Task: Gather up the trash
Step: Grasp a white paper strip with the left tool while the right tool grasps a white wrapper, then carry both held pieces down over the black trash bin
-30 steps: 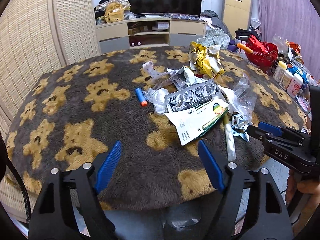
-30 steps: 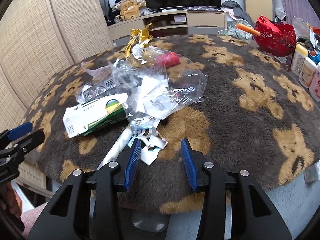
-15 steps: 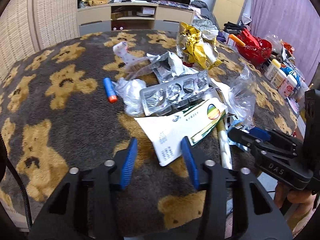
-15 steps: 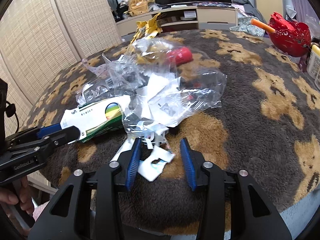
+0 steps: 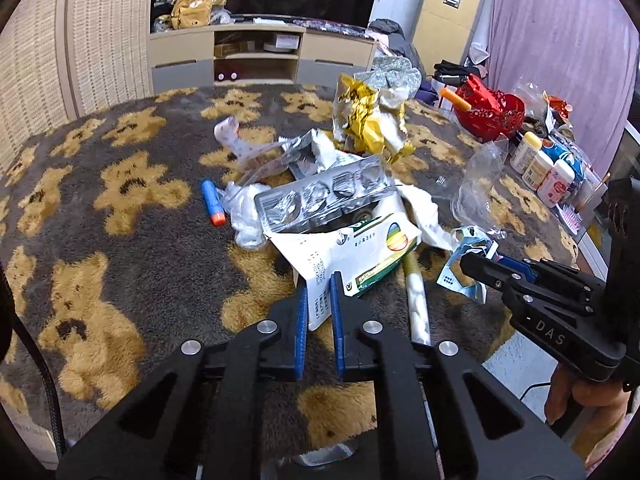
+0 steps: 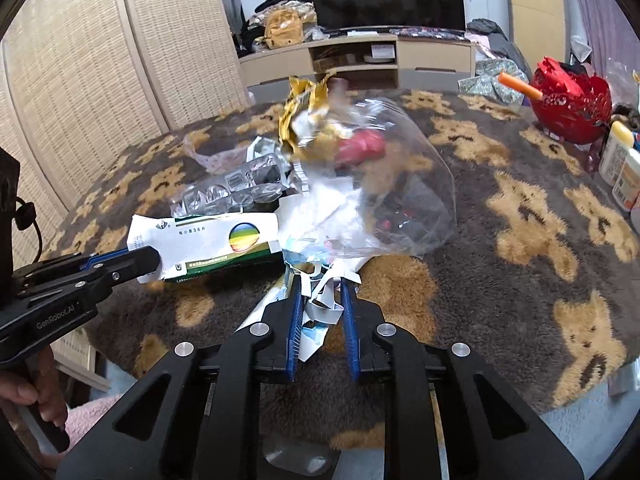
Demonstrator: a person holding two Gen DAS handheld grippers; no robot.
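A pile of trash lies mid-table: a flattened white-and-green box point(image 5: 360, 252), a silver blister pack point(image 5: 324, 196), a gold wrapper point(image 5: 368, 120), a clear plastic bag point(image 6: 400, 184) and a blue foam dart point(image 5: 212, 206). My left gripper point(image 5: 319, 300) is closing its jaws on the near flap of the box, with the pads pressing on it. In the right wrist view, the left gripper point(image 6: 154, 258) pinches the box's left end. My right gripper point(image 6: 320, 292) is closing on a torn blue-and-white wrapper scrap point(image 6: 324, 308) at the pile's near edge. The clear bag bulges up behind it.
A fleece cover with a bear pattern point(image 5: 120, 220) is spread over the round table. A white tube point(image 5: 418, 304) lies beside the box. At the right edge stand a red basket point(image 5: 490, 114) and several bottles point(image 5: 548, 168). A hand point(image 5: 580, 396) holds the right gripper's handle.
Both sets of jaws have narrowed from wide to almost together. The left gripper moved forward onto the box flap. The right closed on the scrap, and the clear bag has lifted and looks blurred.
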